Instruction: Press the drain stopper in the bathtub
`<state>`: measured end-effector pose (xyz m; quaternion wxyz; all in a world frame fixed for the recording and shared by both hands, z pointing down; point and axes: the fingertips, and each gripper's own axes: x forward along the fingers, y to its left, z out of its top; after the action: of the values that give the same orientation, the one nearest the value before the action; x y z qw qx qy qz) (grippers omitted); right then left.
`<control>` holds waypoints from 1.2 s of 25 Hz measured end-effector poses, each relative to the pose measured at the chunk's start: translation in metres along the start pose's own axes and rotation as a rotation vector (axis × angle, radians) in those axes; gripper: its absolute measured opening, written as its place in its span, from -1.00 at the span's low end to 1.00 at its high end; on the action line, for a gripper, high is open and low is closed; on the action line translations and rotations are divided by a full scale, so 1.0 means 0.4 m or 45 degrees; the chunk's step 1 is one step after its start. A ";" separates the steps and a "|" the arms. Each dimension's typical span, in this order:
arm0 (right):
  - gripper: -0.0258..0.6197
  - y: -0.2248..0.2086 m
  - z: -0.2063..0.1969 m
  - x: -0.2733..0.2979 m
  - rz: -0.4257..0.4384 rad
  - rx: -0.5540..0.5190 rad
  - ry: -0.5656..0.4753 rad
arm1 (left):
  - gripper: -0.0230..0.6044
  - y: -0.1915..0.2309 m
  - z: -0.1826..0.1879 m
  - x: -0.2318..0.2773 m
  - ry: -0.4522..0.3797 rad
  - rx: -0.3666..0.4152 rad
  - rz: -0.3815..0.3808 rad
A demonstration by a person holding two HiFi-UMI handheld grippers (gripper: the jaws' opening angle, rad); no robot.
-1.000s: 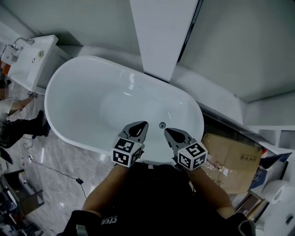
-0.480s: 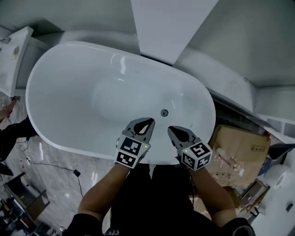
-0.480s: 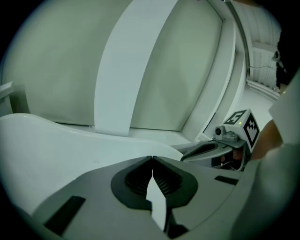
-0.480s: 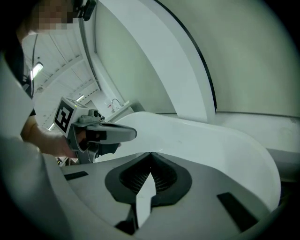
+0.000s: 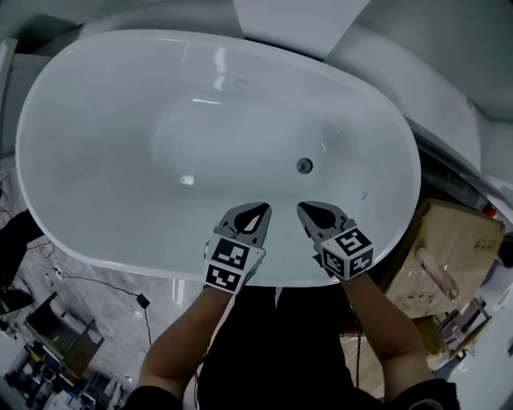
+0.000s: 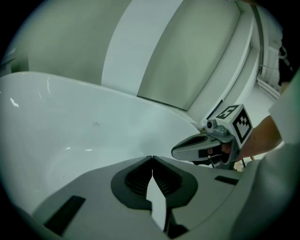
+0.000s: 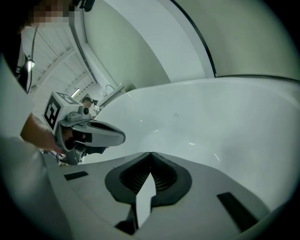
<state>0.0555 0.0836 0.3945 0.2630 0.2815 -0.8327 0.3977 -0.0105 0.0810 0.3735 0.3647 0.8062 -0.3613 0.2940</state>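
Head view: the left hand-held gripper (image 5: 258, 211) and right hand-held gripper (image 5: 305, 207) hover over the near rim of the bathtub (image 5: 120, 252). The drain stopper (image 5: 304, 166) lies just ahead of the right one, untouched, and closer than a second ago.

Left gripper view: jaws clenched, empty.

Right gripper view: likewise clenched on nothing. A slanted push could skid off the small stopper.

Cardboard box (image 5: 453, 248) at 3 o'clock: brown, printed marks on its top face, a pale tube-like item (image 5: 434, 273) lying across it. White upright panel (image 5: 300, 20) at 12 o'clock, grey wall (image 5: 449, 32) beside it at 1. Marbled floor (image 5: 88, 316) at 8 o'clock — a black cable (image 5: 92, 286) trails over it to a small dark plug (image 5: 143, 301). Mixed clutter (image 5: 44, 364) at 7 o'clock — too small to identify.
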 end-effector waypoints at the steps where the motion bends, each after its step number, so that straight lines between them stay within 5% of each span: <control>1: -0.88 -0.016 -0.017 0.023 -0.002 0.003 0.010 | -0.87 0.009 -0.023 0.017 0.014 -0.006 -0.002; 15: -0.88 -0.255 -0.217 0.322 -0.040 -0.008 0.149 | -0.87 0.178 -0.203 0.339 0.107 -0.050 -0.036; 30: -0.88 -0.624 -0.444 0.562 -0.402 -0.054 0.333 | -0.87 0.303 -0.371 0.561 0.213 -0.108 -0.033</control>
<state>0.1048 0.0381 0.7687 0.4338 0.3490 -0.7452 0.3670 -0.0112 0.0600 0.6678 0.4311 0.7672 -0.3314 0.3401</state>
